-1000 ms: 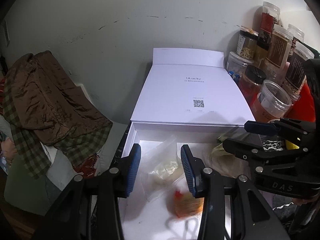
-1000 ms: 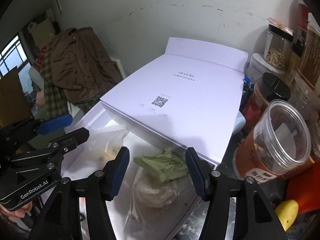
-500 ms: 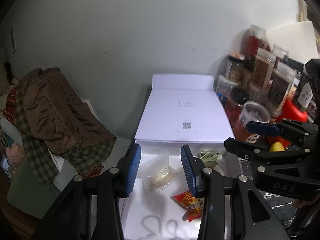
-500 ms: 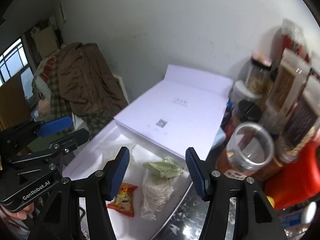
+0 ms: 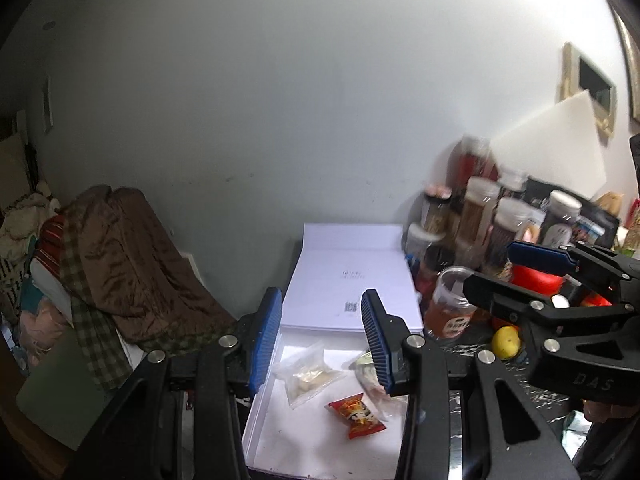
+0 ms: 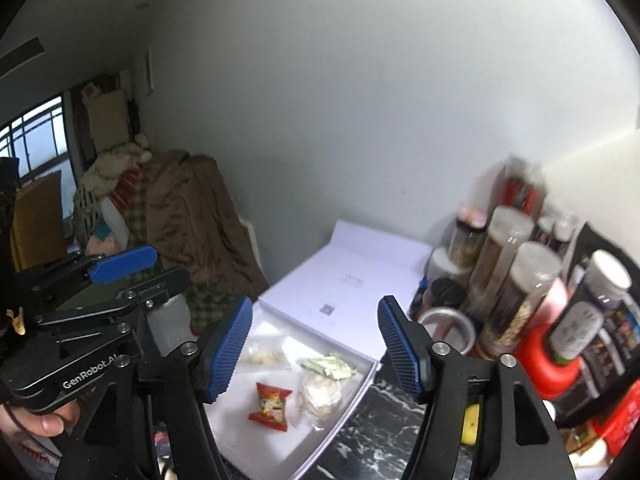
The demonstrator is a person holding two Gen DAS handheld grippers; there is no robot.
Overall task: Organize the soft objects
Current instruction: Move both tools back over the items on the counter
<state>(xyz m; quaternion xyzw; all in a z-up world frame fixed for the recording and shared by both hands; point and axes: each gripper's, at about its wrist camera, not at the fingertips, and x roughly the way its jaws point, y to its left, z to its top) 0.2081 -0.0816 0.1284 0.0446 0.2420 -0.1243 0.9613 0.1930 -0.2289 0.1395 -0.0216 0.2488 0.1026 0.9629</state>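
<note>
An open white box [image 5: 260, 420] [image 6: 360, 384] lies on the counter, its lid [image 5: 354, 288] [image 6: 340, 284] folded back toward the wall. Inside lie a red snack packet [image 5: 356, 416] [image 6: 270, 402], a clear bag of pale pieces [image 5: 306, 374] [image 6: 262, 356], a clear bag of white stuff [image 6: 320, 392] and a green packet [image 6: 330, 366]. My left gripper [image 5: 320, 344] is open and empty, above the box's near left part. My right gripper [image 6: 316, 348] is open and empty, above the box; it also shows in the left wrist view [image 5: 520, 276].
Several jars and bottles [image 5: 480, 220] [image 6: 520, 276] crowd the counter right of the box, with an open plastic jar [image 5: 452, 304] and a yellow lemon [image 5: 506, 340]. A brown and checked pile of clothes [image 5: 120, 280] [image 6: 188, 224] sits to the left. The counter [image 6: 380, 440] is dark marble.
Both grippers have pulled back and up from the box, so the box and its contents look smaller and farther. Both stay open and empty.
</note>
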